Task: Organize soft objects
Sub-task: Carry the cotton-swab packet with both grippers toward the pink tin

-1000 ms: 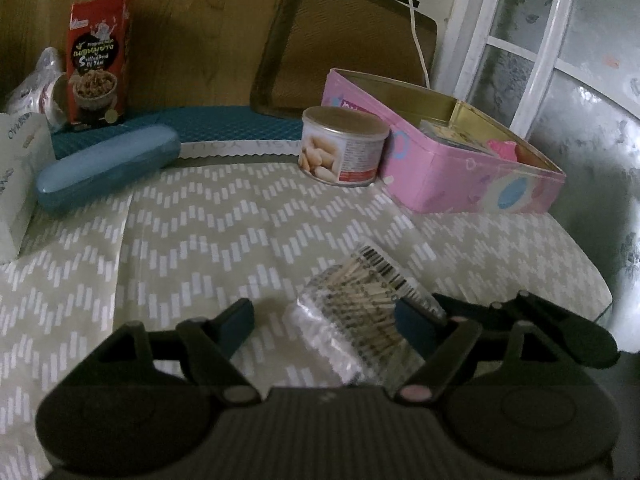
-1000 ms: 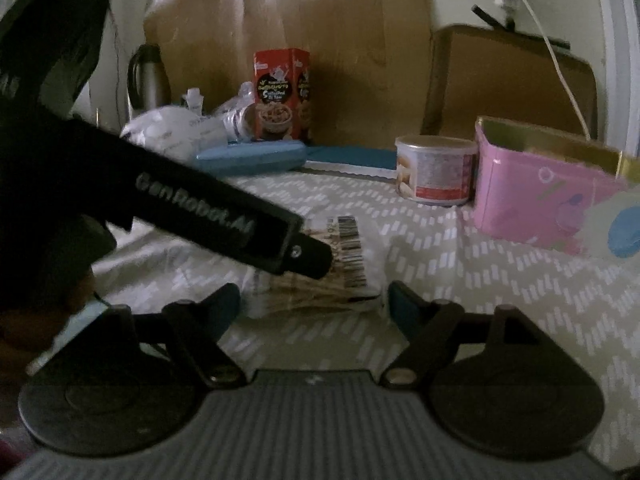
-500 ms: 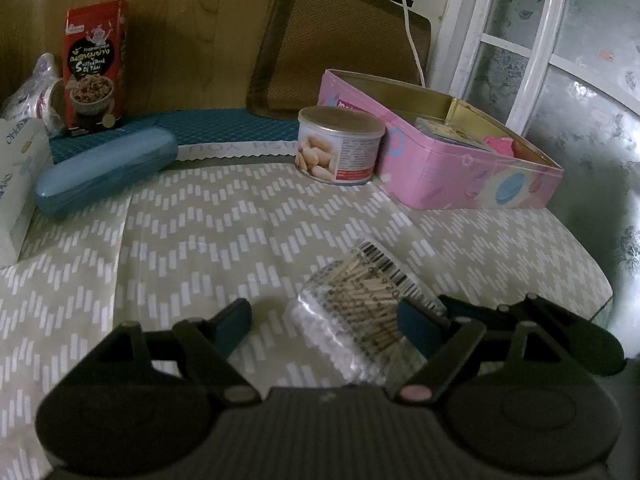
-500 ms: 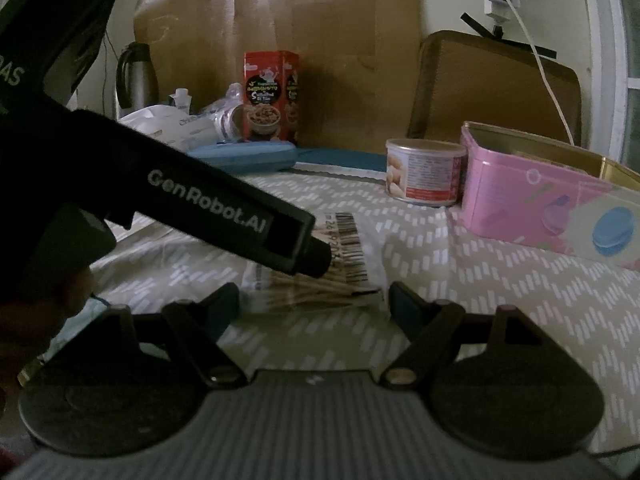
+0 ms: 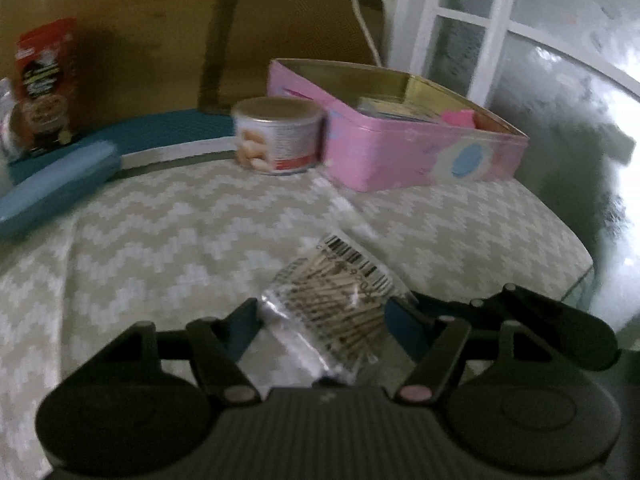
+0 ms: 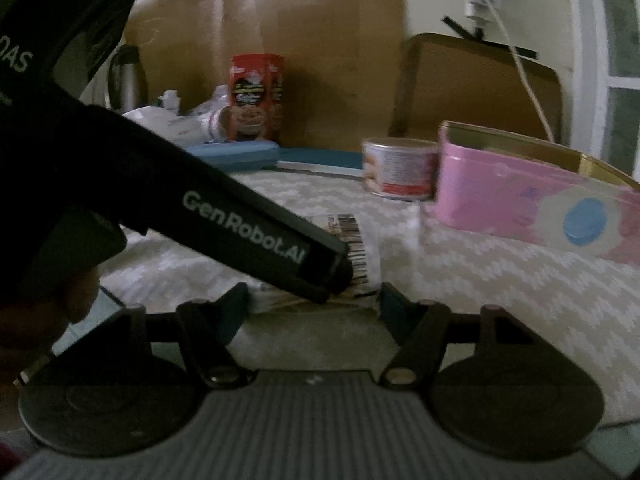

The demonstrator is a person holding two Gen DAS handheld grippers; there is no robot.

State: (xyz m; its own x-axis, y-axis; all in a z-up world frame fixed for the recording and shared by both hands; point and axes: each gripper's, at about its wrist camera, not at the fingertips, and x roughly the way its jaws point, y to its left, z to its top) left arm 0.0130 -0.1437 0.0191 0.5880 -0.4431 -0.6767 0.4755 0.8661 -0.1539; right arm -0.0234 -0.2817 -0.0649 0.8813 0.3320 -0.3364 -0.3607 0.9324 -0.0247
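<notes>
1. Left wrist view. Left gripper point(image 5: 322, 316): jaws part open and just closing in, a clear packet of cotton swabs point(image 5: 336, 312) between the blue fingers point(image 5: 248, 330); the picture is blurred, so whether the pads press on the packet cannot be told. Packet lies on the chevron tablecloth point(image 5: 180, 240). Behind: small tin can point(image 5: 278, 136) just beside an open pink tin box point(image 5: 404, 148); blue case point(image 5: 52, 190); red carton point(image 5: 44, 86).

2. Right wrist view. Right gripper point(image 6: 314, 300): jaws fairly wide, also just closing, the same packet point(image 6: 354, 258) lying between them; contact unclear. The left gripper's dark body point(image 6: 224, 220) crosses over the packet. Pink box point(image 6: 532, 204) at right.
</notes>
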